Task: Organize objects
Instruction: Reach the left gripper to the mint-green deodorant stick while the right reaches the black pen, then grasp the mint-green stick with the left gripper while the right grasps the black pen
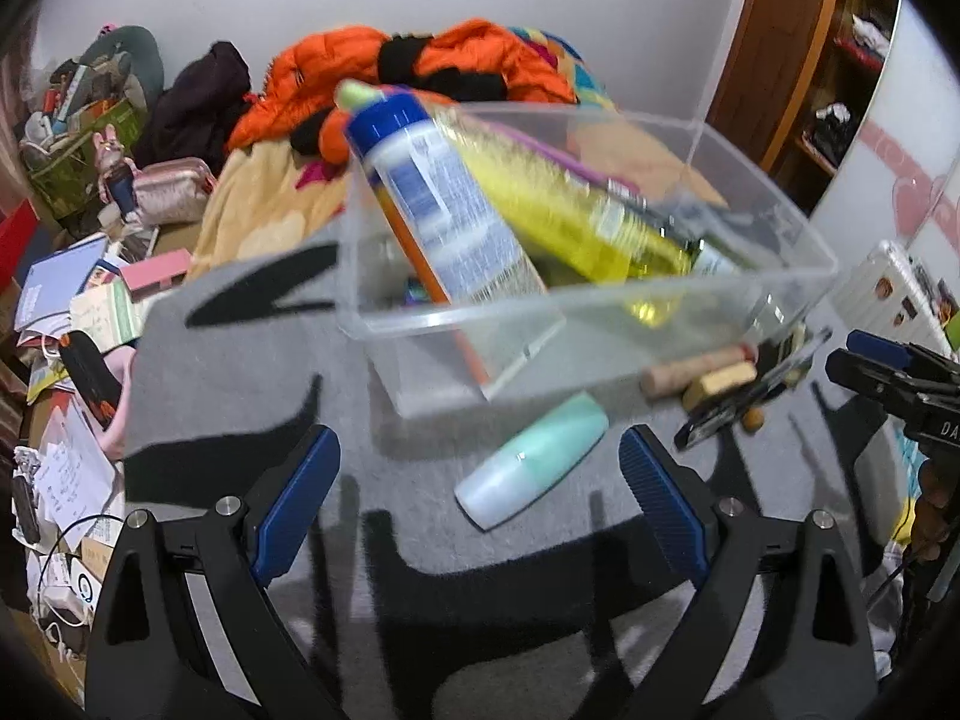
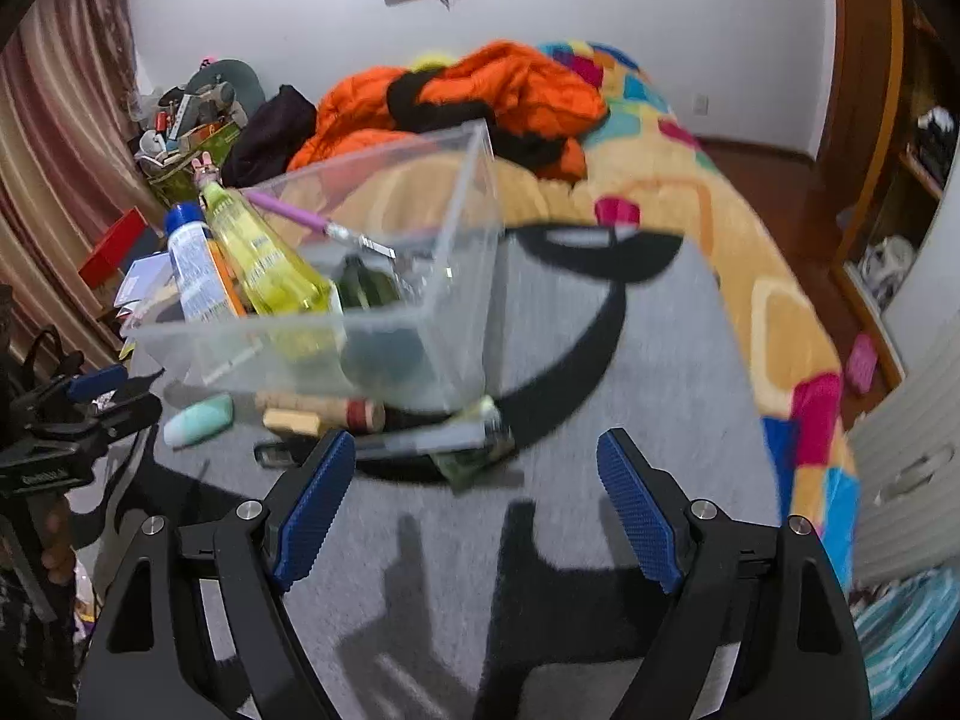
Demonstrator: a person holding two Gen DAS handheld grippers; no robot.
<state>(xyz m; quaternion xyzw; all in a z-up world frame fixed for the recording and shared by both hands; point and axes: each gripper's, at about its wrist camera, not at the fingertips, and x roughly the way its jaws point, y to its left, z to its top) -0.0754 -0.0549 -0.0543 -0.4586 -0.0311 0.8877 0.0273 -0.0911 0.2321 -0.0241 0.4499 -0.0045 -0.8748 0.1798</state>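
Bottle [image 1: 447, 222] label blurred, unreadable; both tools agape.

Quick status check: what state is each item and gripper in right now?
Clear bin: upright, partly filled.
Blue-capped bottle: in bin, leaning.
Yellow bottle: in bin, tilted.
Mint tube: lying outside bin.
Cork-coloured tube: lying outside bin.
Left gripper: open, empty.
Right gripper: open, empty.
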